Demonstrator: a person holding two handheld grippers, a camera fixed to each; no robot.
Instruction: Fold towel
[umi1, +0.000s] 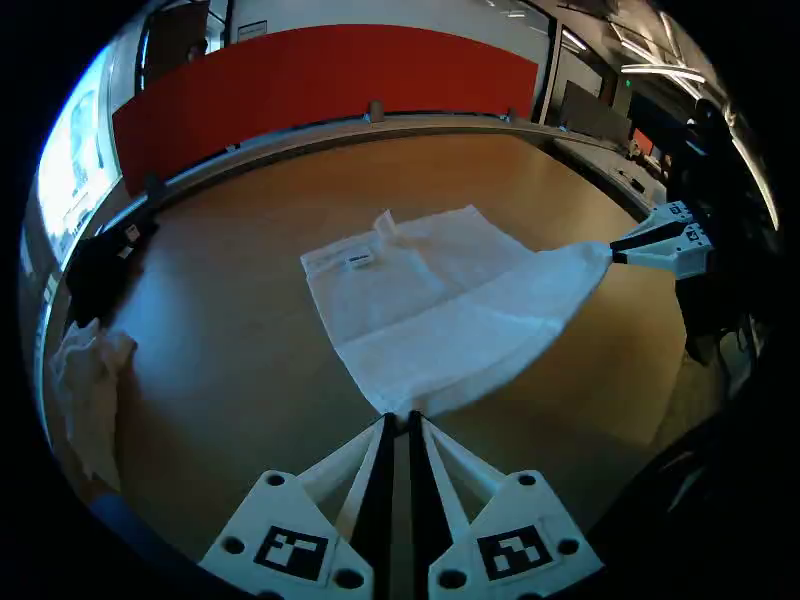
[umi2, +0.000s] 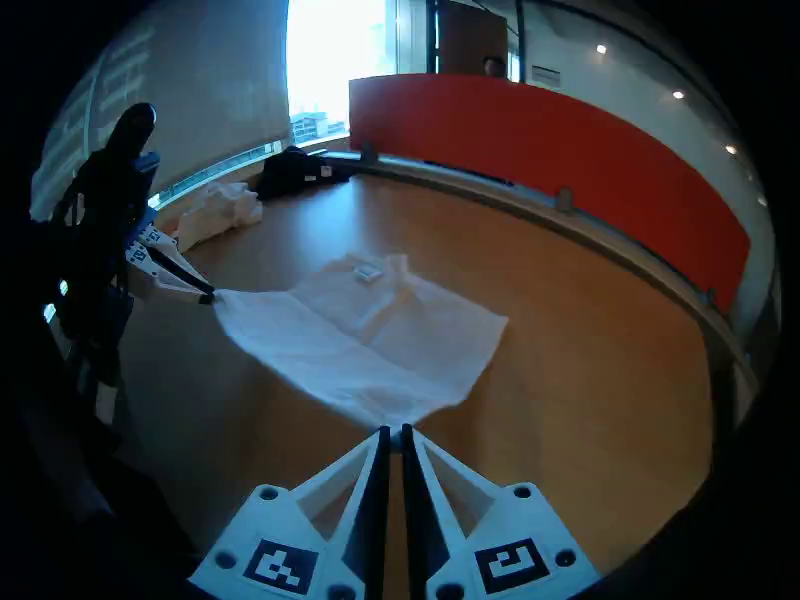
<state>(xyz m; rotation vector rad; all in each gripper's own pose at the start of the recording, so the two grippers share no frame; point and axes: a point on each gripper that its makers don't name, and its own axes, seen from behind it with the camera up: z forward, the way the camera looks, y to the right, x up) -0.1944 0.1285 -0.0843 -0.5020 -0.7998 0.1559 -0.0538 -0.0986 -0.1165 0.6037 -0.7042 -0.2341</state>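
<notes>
Table (umi1: 250, 330) of brown wood spreads across both views, its far edge curved. A long red panel (umi1: 330, 80) runs behind that edge.

The white towel (umi1: 450, 310) sits mid-table. Its far part lies flat on the wood, and its near edge is drawn out between the two claws and looks raised off the surface. The cloth is creased.

A heap of crumpled white cloth (umi1: 90, 385) lies near the table's edge, well apart from the towel. A dark bag (umi1: 100, 265) sits just beyond the heap.

The left claw (umi1: 400, 415) has its fingers pressed together, pinching one near corner of the towel at the tips. In the right gripper view the left claw (umi2: 208, 295) shows farther off, with the towel's edge running from it.

The right claw (umi2: 392, 428) is likewise closed, nipping the other near corner at the tips. In the left gripper view the right claw (umi1: 612, 255) grips that corner to one side.

A small tag (umi1: 358, 259) sits at the towel's far edge, beside a small fold.
</notes>
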